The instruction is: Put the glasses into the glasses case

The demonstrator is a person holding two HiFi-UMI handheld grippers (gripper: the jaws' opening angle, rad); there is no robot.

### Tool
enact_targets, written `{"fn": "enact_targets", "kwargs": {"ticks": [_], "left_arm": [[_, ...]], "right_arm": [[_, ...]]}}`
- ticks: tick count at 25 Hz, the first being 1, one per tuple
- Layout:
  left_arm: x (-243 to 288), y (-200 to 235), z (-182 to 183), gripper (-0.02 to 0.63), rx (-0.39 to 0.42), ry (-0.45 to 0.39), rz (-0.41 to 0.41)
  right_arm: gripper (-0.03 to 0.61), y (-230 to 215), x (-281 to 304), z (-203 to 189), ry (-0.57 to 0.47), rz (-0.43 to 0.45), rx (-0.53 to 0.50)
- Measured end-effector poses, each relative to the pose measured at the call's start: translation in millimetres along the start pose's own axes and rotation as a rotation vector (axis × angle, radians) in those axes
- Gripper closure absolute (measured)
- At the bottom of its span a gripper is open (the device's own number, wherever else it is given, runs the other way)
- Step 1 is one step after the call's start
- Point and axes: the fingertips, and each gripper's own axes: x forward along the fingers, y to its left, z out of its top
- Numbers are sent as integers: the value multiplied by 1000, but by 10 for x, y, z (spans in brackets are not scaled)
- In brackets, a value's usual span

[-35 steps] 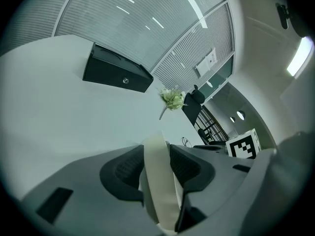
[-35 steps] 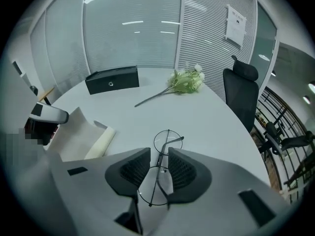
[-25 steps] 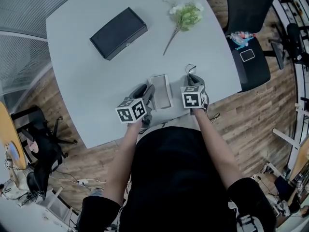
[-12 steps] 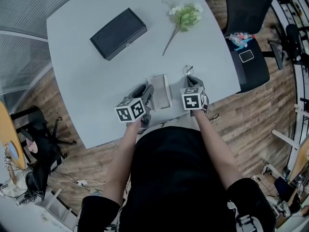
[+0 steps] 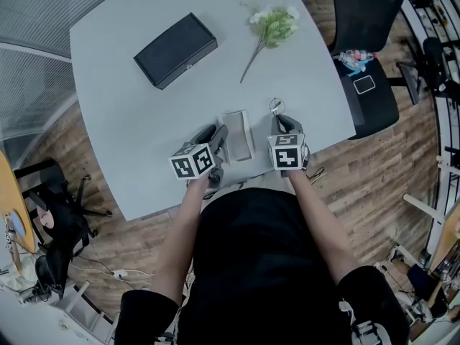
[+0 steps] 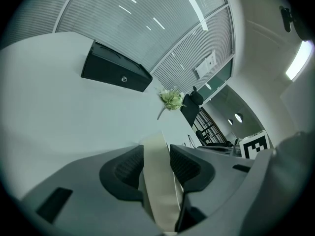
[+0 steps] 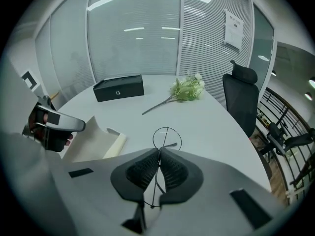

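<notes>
Gripping the cream glasses case (image 5: 241, 136) by its raised flap, the left gripper (image 5: 220, 132) has its jaws partway apart with both pads pressed on that flap. The case lies open on the near edge of the table (image 5: 129, 135), between the two grippers. The glasses (image 5: 275, 107) are outside it, just to its right, pinched in the right gripper (image 5: 282, 123). Those jaws have just been closing and now stand almost together on the thin wire frame. A black box (image 5: 176, 49) sits shut at the far left, so its inside is unseen. A flower sprig (image 5: 272, 26) lies at the far right.

The right gripper view alone shows the frame running down between the pads, with one round lens past the tips. In the head view this is only a tiny ring. The left gripper view shows the flap filling its jaw gap, and the right gripper's marker cube off to the right. Only the head view shows the office chair (image 5: 366, 56) seat with a phone (image 5: 364, 84) on it.
</notes>
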Motion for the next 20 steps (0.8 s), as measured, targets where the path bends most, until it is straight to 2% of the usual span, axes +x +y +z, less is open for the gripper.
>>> {"fn": "enact_targets", "kwargs": {"ticks": [5,12,20], "left_arm": [[-10,1,-9,436,-17,-6,-11],[-20,16,-17,436,-43,-20,-14],[-87,81,-6,436,-61,-23,-11]], "right_arm": [[549,122,-161,117,-40,43,27],[549,509,-332,294,-78,183,110],[549,1127,-346,166,-40,311,44]]}}
